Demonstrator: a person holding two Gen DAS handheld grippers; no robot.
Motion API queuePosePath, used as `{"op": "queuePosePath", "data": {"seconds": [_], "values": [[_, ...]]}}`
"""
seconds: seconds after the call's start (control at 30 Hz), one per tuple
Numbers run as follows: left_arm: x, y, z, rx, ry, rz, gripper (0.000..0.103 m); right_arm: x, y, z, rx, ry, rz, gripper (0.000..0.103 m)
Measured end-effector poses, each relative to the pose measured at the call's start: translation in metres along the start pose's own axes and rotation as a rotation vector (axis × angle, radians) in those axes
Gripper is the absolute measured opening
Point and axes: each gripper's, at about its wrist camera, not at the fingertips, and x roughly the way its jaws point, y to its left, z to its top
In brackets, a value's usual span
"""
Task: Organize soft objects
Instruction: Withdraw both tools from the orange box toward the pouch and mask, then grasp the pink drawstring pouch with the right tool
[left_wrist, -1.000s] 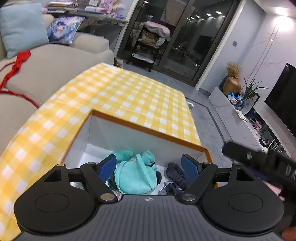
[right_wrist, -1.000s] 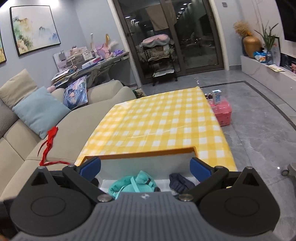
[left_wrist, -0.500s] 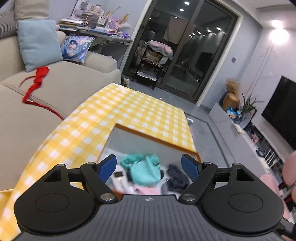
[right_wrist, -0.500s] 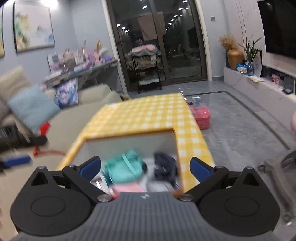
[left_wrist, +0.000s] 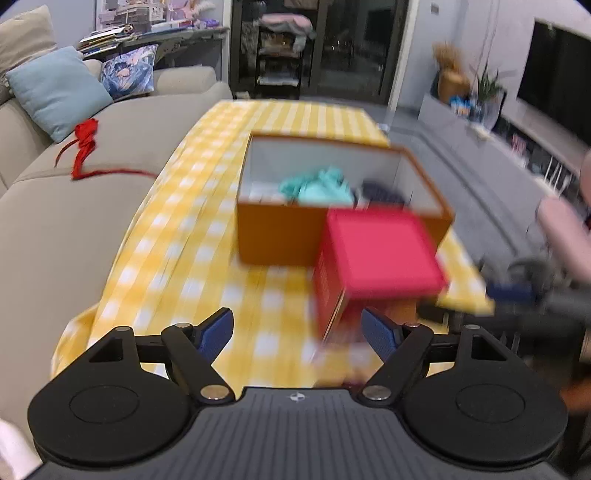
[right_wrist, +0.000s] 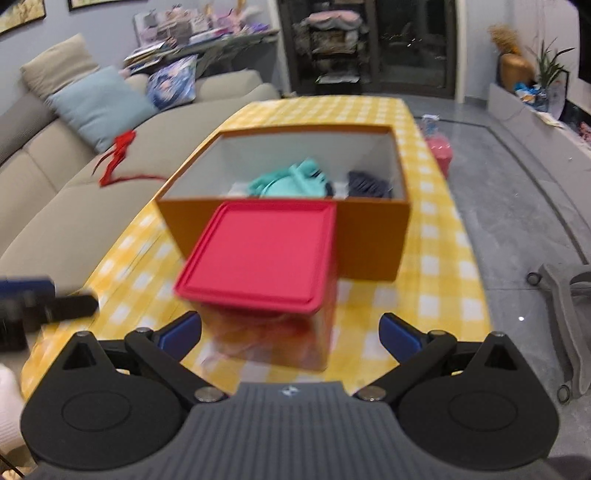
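sofa (right_wrist: 92, 192): beige, left of the table | light blue cushion (right_wrist: 99, 107): leans on the sofa back | red ribbon (right_wrist: 118, 155): lies on the seat | patterned cushion (right_wrist: 171, 81): further along the sofa | pink container (right_wrist: 439, 153): on the grey floor right of the table | gold vase (right_wrist: 515, 68): on a low unit, plant (right_wrist: 550, 66) beside it

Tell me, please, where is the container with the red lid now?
The container with the red lid stands on the yellow checked tablecloth, right in front of the orange box, between it and both open grippers; it is central in the right wrist view.
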Motion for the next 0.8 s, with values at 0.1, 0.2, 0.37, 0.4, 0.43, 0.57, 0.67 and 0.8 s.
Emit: {"op": "queuePosePath", "data": {"seconds": [0.1,0.2,0.37,0.4,0.43,0.57,0.67,0.8], "values": [[0.0,0.003,-0.026,0.052,0.058,0.015,0.091,0.001,0.013,-0.008,0.002,0.031,0.026,0.1],[0.0,0.001,-0.048,0.129,0.052,-0.06,0.091,0.006,0.024,-0.017,-0.004,0.069,0.043,0.1],[0.024,-0.004,-0.066,0.18,0.213,-0.213,0.091,-0.004,0.031,-0.037,-0.033,0.092,-0.026,0.1],[0.028,-0.003,-0.069,0.181,0.22,-0.242,0.091,-0.008,0.028,-0.041,-0.02,0.093,-0.042,0.1],[0.029,-0.003,-0.073,0.189,0.221,-0.272,0.091,-0.014,0.025,-0.047,0.002,0.092,-0.043,0.1],[0.041,0.001,-0.087,0.258,0.258,-0.367,0.091,-0.014,0.01,-0.062,0.115,0.138,-0.015,0.099],[0.044,0.003,-0.101,0.323,0.246,-0.41,0.091,-0.004,0.0,-0.067,0.19,0.172,-0.004,0.092],[0.047,0.009,-0.112,0.312,0.208,-0.506,0.091,0.015,0.0,-0.072,0.194,0.223,0.026,0.08]]}}
